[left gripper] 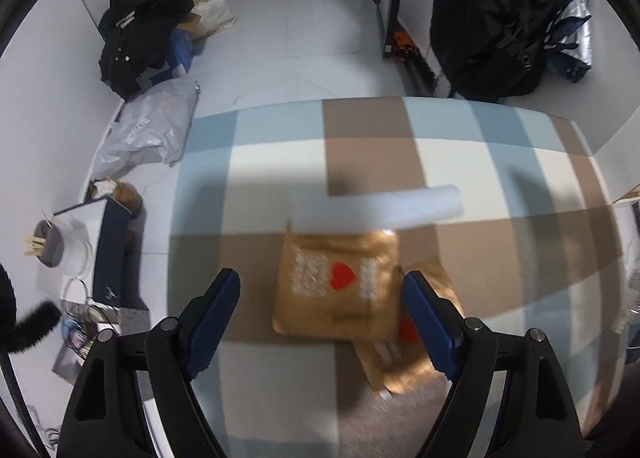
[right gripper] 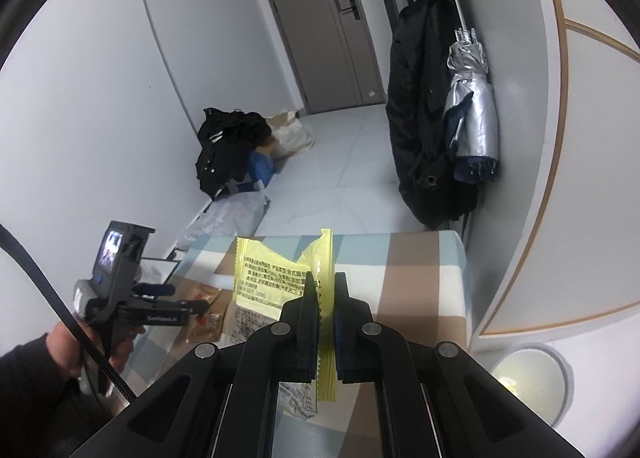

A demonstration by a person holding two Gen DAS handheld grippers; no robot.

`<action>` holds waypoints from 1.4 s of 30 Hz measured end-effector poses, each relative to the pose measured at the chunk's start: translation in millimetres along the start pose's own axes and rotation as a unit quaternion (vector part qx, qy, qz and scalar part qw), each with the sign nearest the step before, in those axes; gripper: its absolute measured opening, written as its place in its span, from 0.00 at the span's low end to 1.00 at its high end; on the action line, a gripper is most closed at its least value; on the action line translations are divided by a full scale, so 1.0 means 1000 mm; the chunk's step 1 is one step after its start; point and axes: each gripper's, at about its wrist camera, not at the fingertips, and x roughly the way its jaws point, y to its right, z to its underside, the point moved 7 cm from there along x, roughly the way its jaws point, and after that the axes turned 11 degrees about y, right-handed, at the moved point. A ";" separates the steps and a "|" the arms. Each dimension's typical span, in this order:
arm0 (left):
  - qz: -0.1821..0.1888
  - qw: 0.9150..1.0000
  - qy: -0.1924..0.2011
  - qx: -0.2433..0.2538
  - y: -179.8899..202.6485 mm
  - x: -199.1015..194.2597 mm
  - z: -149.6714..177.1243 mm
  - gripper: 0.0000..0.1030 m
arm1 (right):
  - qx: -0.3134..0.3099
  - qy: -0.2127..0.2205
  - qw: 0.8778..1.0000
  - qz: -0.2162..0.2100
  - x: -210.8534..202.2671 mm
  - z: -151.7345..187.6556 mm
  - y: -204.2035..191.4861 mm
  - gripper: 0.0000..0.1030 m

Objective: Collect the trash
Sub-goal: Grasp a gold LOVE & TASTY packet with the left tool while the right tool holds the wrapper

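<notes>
Left hand-held gripper (left gripper: 321, 298) tips downward over the checked cloth (left gripper: 280, 162), jaws spread wide and gripping nothing; a brown packet with a red heart (left gripper: 338, 286) lies directly between its blue pads (left gripper: 212, 322), untouched, a second brown packet (left gripper: 400, 362) tucked beneath it toward the right pad. Just beyond sits a white roll (left gripper: 384, 206). Over on the other side, the right hand-held gripper (right gripper: 325, 298) is clamped tight on a yellow wrapper (right gripper: 280, 274), which sticks up past its fingertips, lifted off the cloth.
</notes>
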 end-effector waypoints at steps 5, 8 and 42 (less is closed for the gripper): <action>0.015 1.000 -0.020 0.018 0.005 0.006 0.000 0.79 | 0.008 -0.002 1.000 -0.004 0.000 -0.001 0.003 0.05; 0.039 0.998 -0.031 0.030 0.011 0.007 0.001 0.79 | 0.006 -0.003 1.000 -0.008 0.000 -0.001 0.001 0.05; 0.104 0.991 -0.082 0.001 0.010 -0.025 0.034 0.39 | 0.008 0.011 1.000 -0.006 -0.013 0.002 -0.002 0.05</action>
